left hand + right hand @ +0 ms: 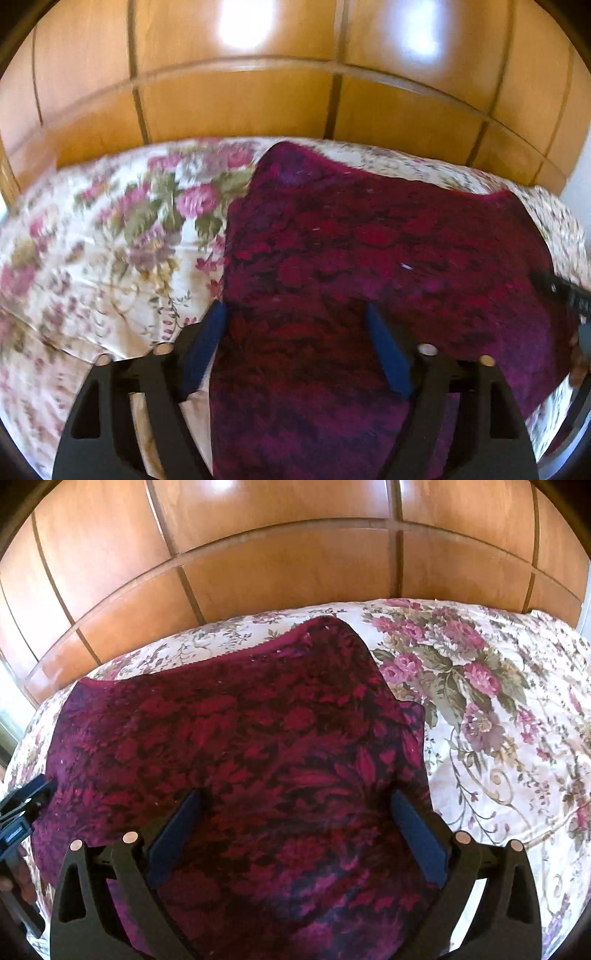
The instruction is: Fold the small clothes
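A dark magenta garment with a red leaf pattern (369, 251) (240, 738) lies spread on a floral bedspread (92, 240) (498, 720). My left gripper (295, 312) hovers over the garment's left part, near its left edge. Its blue-padded fingers (207, 343) stand wide apart with nothing pinched between them. My right gripper (295, 797) is over the garment's right part, also open, with only flat cloth showing between its fingers (417, 830). Each gripper shows at the rim of the other's view: the right gripper (565, 291) and the left gripper (22, 808).
A tall wooden wardrobe with panelled doors (258, 92) (295, 572) stands right behind the bed's far edge. Bedspread lies bare to the left of the garment in the left wrist view and to its right in the right wrist view.
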Demonstrator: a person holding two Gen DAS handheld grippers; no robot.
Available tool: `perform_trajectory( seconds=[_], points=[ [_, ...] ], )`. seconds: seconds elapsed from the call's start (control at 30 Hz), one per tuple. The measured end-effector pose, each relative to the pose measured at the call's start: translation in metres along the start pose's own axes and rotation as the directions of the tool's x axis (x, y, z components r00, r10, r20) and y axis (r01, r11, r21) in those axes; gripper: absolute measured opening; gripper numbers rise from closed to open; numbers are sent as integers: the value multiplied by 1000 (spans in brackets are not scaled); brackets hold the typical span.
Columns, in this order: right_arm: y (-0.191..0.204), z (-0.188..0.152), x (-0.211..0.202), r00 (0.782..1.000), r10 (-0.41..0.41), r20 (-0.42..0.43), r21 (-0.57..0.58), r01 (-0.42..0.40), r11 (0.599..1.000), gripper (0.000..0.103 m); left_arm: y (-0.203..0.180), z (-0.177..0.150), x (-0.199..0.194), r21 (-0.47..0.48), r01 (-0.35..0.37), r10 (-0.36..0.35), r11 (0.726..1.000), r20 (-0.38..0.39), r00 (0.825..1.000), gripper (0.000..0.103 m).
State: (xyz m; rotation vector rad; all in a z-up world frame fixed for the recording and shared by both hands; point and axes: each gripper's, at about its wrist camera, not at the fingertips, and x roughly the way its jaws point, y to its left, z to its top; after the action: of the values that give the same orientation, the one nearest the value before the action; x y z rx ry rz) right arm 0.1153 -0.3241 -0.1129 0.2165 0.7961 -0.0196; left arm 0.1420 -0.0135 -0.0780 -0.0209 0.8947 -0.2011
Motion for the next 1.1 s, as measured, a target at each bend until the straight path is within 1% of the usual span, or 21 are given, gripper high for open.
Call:
perform_trajectory(
  seconds=[0.03,0.07,0.1,0.13,0.23,0.27,0.33,0.4,0.53,0.63,0.7,0.77,0.87,0.93,0.97,1.07,1.1],
  points=[
    [-2,-1,1,1000,6,6,2,-6,1000,101,8,0,8,-53,50,-51,997,-33,998,80],
    [-3,-1,1,1000,14,9,5,-14,1000,101,23,-3,17,-153,110,-120,982,-57,991,82],
    [-4,-2,0,1000,22,15,9,-22,1000,101,32,-5,22,-218,146,-165,965,-70,984,82],
    [-4,-3,-1,1000,24,20,9,-24,1000,101,37,-7,23,-255,165,-188,953,-70,980,82],
    [-4,-6,-1,999,22,35,-1,-22,1000,101,24,-8,5,-177,109,-111,978,-3,994,79],
    [-4,-6,-1,999,23,36,-1,-23,1000,101,20,-8,-2,-165,92,-90,982,16,996,78],
    [-3,-6,-2,999,21,39,-2,-21,1000,101,17,-8,-16,-158,47,-39,986,57,998,78],
    [-2,-6,-2,999,16,40,-1,-16,1000,101,15,-8,-31,-153,11,5,988,101,995,78],
    [1,-6,-5,999,8,39,-2,-8,1000,101,9,-15,-61,-121,-18,39,992,172,984,78],
    [4,-5,-14,999,4,39,-12,-3,1000,101,1,-24,-73,-74,-12,27,997,200,979,78],
    [3,-5,-25,999,14,44,-7,-13,1000,101,-8,-30,-74,-30,14,-8,999,193,981,78],
    [-2,-7,-37,997,33,64,13,-34,999,101,-19,-36,-71,1,39,-39,999,168,985,78],
    [-20,-14,-60,995,33,97,68,-39,997,101,-29,-46,-66,18,65,-67,998,133,989,78],
    [-34,-22,-65,994,52,93,111,-62,992,101,-35,-51,-64,28,61,-64,998,120,991,78],
    [-41,-26,-66,994,69,84,132,-80,988,101,-38,-53,-61,35,43,-47,998,108,993,78],
    [-64,-45,-58,989,147,33,227,-151,962,101,-41,-54,-55,34,25,-28,999,85,996,78],
    [-71,-52,-52,982,188,14,259,-185,948,101,-41,-55,-55,32,25,-27,999,84,996,79]
  ],
)
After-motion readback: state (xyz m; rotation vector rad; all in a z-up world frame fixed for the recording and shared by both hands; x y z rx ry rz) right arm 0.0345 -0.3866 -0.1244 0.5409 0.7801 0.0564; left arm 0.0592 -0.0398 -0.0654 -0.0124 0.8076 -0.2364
